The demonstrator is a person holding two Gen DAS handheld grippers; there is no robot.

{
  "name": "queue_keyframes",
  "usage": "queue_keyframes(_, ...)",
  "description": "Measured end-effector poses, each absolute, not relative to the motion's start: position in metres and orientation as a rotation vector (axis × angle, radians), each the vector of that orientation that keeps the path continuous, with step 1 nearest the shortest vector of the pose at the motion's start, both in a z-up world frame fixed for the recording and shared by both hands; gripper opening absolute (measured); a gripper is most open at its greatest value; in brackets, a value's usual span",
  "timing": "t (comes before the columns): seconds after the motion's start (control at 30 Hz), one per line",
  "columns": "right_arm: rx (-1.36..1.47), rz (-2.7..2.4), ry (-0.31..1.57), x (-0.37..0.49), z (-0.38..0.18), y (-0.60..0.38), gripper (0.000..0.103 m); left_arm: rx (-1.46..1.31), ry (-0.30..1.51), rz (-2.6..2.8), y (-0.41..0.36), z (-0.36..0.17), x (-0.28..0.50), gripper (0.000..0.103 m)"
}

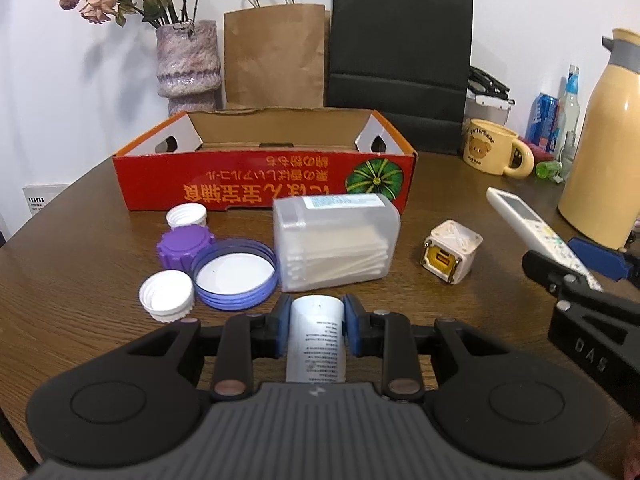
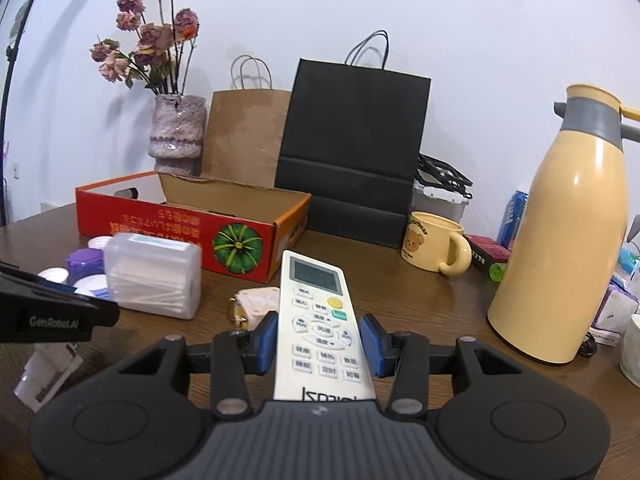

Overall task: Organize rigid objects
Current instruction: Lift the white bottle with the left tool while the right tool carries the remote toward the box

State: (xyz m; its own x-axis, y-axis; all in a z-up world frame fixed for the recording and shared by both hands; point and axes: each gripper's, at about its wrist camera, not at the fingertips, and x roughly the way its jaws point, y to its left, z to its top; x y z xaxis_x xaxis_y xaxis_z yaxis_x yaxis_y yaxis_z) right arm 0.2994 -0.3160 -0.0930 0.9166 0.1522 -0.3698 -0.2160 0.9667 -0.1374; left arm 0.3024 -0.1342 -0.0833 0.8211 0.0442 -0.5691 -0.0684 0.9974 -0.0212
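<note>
We have both tools loaded — left gripper [image 1: 313, 326] clamps a white bottle [image 1: 316, 340], right gripper [image 2: 319, 344] clamps the remote [image 2: 316, 320] — likely bound for the far red box [image 1: 264, 184].

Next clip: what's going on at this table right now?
A person is tidying small items with a handheld tool in each hand. The left tool is shut on a white cylindrical bottle; the right tool is shut on a white remote control, held above the wooden table. The open red cardboard box looks empty. Loose caps, a clear cotton-swab box and a small white cube lie in front of it.
</note>
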Motion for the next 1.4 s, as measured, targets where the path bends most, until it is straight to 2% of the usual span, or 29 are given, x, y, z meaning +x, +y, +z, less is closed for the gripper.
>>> queue_keyframes(0.83, -0.183, 0.231, 0.299, 0.288, -0.063, -0.241, 0.043, -0.114, 0.492, 0.025, -0.071, -0.037, 0.294, 0.028)
queue_keyframes(1.4, -0.189, 0.228, 0.269, 0.314, -0.043, -0.206, 0.043, -0.153, 0.422, 0.044, -0.037, -0.004, 0.324, 0.028)
